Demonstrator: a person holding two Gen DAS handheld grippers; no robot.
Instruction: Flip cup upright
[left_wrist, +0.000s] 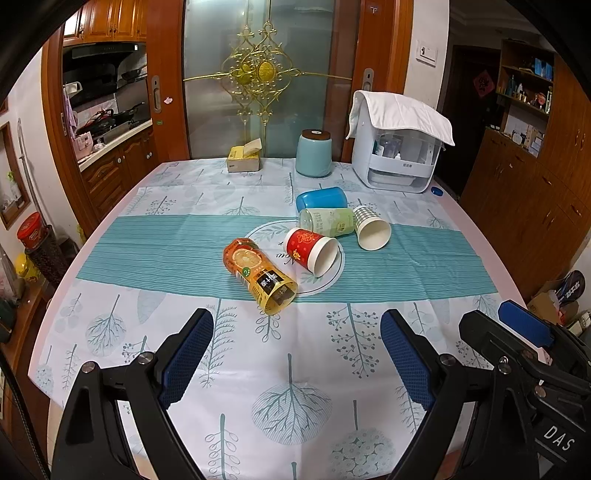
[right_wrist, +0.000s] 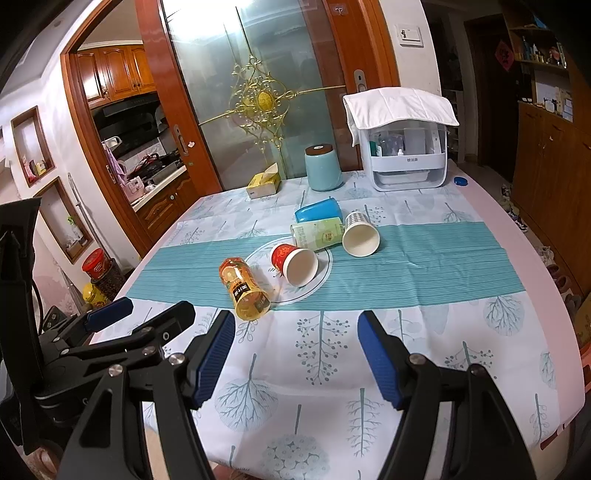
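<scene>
1. Hovering low over the near edge of the worktop (left_wrist: 280, 376), the left claw (left_wrist: 297, 363) and right claw (right_wrist: 295, 360) are both spread wide and hold nothing.
2. Five cups lie tipped on their sides ahead of both claws, well apart from them: an orange clear cup (left_wrist: 260, 275) nearest, a red paper cup (left_wrist: 312, 251) just beyond it, then a green cup (left_wrist: 327, 221), a checked paper cup (left_wrist: 371, 227) and a blue cup (left_wrist: 321, 198) farthest off.
3. No cup stands upright yet, so the job appears to be at its start.
4. Risk ahead: a round cup on its side may roll away if one finger nudges it first.
5. Thin paper walls may crumple under a hard squeeze.
6. The green, checked and blue cups lie close together, so reaching for one may jostle its neighbours.
</scene>
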